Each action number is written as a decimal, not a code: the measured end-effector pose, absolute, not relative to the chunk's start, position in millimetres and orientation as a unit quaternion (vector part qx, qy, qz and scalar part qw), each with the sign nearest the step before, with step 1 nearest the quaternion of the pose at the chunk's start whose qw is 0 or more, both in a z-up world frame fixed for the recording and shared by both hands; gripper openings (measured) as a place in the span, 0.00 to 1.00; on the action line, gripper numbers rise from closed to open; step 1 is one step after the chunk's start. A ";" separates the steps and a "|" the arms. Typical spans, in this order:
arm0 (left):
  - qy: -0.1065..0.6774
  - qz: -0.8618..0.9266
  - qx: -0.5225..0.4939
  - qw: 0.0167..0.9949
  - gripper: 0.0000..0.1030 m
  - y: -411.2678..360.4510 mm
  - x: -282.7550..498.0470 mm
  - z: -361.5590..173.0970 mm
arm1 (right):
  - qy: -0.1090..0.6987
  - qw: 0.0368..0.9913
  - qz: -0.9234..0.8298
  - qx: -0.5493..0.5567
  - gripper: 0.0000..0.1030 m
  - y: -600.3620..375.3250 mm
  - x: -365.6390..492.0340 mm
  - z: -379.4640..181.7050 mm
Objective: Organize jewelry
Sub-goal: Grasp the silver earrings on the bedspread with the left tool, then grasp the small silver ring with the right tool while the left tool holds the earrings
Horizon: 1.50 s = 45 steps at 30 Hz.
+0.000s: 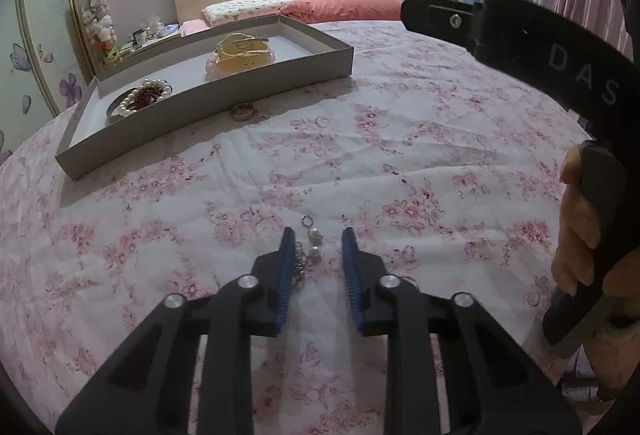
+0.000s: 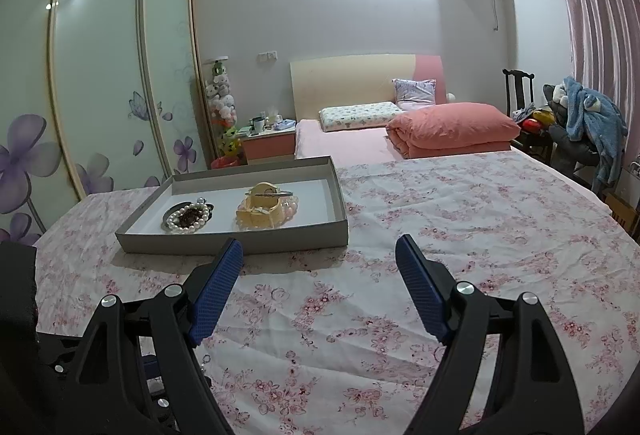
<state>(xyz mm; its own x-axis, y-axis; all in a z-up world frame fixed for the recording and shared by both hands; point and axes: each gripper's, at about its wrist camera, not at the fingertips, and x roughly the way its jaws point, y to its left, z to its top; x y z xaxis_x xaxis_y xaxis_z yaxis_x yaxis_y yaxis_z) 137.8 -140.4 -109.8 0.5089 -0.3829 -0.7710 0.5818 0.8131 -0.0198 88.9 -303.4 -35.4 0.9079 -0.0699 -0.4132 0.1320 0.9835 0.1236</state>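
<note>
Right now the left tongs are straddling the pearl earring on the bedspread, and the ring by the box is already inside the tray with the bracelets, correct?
Not quite. The left tongs do straddle the pearl earring on the bedspread, but the ring is not inside the tray. It lies on the bedspread just outside the tray's near wall, as the left wrist view shows. The bracelets are inside.

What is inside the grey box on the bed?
Inside the grey box lie a pearl bracelet around dark red beads, and a cream-yellow piece covering part of a pink bead bracelet.
</note>
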 end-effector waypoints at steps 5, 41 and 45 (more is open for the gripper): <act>0.410 -0.275 0.123 0.861 0.16 -139.5 137.4 -109.5 | 0.209 0.974 -0.050 0.077 0.76 -303.2 89.1 -35.8; 0.430 -0.048 0.016 0.901 0.06 17.3 223.6 -103.2 | 0.266 0.962 0.004 0.058 0.72 -273.7 129.9 -49.6; 0.433 -0.053 0.011 0.900 0.06 19.4 224.8 -101.7 | 0.298 0.953 0.022 0.044 0.66 -262.5 148.2 -56.9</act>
<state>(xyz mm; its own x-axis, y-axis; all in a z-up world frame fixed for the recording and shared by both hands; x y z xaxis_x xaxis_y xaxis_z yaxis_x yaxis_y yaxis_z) 224.8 19.4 -101.7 0.6200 -0.0852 -0.7799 0.1045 0.9942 -0.0255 148.2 -262.5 -56.9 0.8212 0.0689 -0.5664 -0.0160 0.9951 0.0979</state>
